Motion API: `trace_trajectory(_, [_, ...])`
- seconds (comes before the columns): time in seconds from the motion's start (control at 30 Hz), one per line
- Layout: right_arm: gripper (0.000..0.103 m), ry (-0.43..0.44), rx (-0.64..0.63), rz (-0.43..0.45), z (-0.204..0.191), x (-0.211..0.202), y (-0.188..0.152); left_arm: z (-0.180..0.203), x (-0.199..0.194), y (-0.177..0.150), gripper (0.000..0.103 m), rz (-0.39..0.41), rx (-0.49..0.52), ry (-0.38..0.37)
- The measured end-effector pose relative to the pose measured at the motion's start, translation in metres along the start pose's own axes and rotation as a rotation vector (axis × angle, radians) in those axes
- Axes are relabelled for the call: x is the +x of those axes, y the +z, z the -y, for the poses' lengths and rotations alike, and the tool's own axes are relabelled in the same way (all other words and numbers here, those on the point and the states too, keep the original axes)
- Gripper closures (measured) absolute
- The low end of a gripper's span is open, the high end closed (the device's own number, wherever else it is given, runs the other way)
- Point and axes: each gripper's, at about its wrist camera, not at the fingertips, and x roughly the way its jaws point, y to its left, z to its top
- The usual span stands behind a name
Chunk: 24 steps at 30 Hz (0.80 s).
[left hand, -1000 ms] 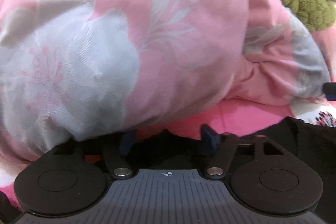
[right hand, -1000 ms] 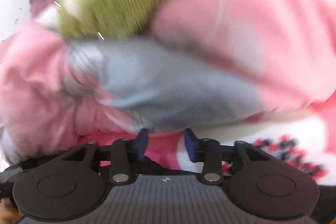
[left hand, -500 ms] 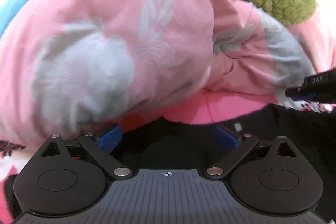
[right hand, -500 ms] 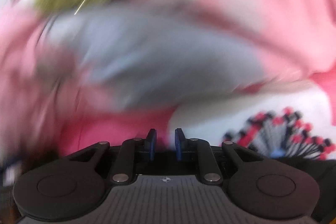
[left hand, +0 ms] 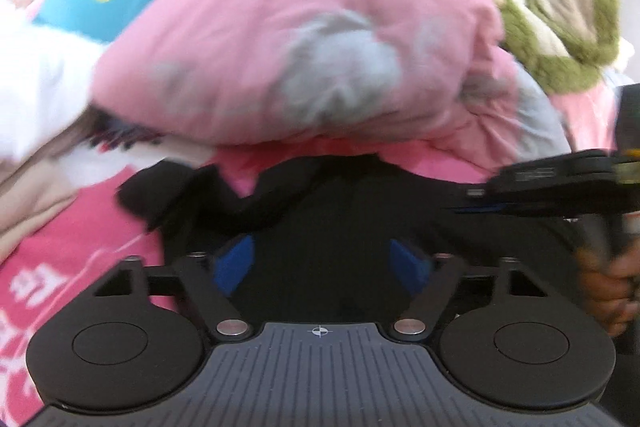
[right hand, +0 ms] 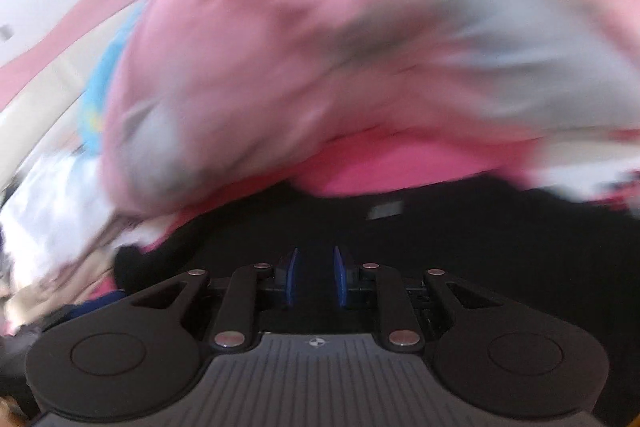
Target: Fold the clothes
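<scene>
Before left wrist camera: black garment (left hand: 320, 203) is lying below the pink floral quilt (left hand: 304, 39).
Left gripper (left hand: 322, 263): jaws are closing, apart, garment between unpressed.
Right wrist view: right gripper (right hand: 314, 277) is hovering over the black garment (right hand: 460, 247); narrow gap, grip unclear through blur.

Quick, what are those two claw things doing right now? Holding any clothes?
Left gripper: jaws closing around the black garment, pads apart, no grip yet.
Right gripper: narrow gap, black cloth behind; whether it pinches any cannot be told.
</scene>
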Motion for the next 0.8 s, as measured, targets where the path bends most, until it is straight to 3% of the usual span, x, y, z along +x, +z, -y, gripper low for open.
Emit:
trace_trajectory(0.13, [0.083,-0.019,-0.027,-0.063,-0.035,0.075,0.02,-0.03,-0.012,-0.006,0.044,0.021,-0.078,0.014])
trace_trajectory(0.2, [0.095,-0.052,0.006,-0.027,-0.033,0.095,0.035,-0.039,-0.02,-0.011,0.046,0.031,-0.094,0.007])
trace_trajectory(0.23, [0.096,-0.061,0.039,0.008,-0.03,0.102,0.043,-0.043,-0.024,-0.014,0.046,0.039,-0.098,0.004])
trace_trajectory(0.37, [0.093,-0.231,0.125,0.121,-0.018,0.092,0.062,-0.047,-0.035,-0.02,0.046,0.082,-0.078,0.004])
trace_trajectory(0.43, [0.093,-0.227,0.116,0.128,-0.023,0.076,0.057,-0.052,-0.035,-0.02,0.046,0.084,-0.094,0.005])
trace_trajectory(0.6, [0.09,-0.128,-0.263,0.118,-0.101,0.022,0.028,-0.06,-0.024,-0.018,0.046,0.075,-0.133,0.028])
trace_trajectory(0.7, [0.082,0.002,-0.521,0.066,-0.16,0.01,0.018,-0.063,-0.014,-0.017,0.046,0.065,-0.158,0.044])
trace_trajectory(0.8, [0.079,0.062,-0.72,0.019,-0.214,0.023,0.014,-0.067,-0.007,-0.018,0.049,0.062,-0.185,0.054])
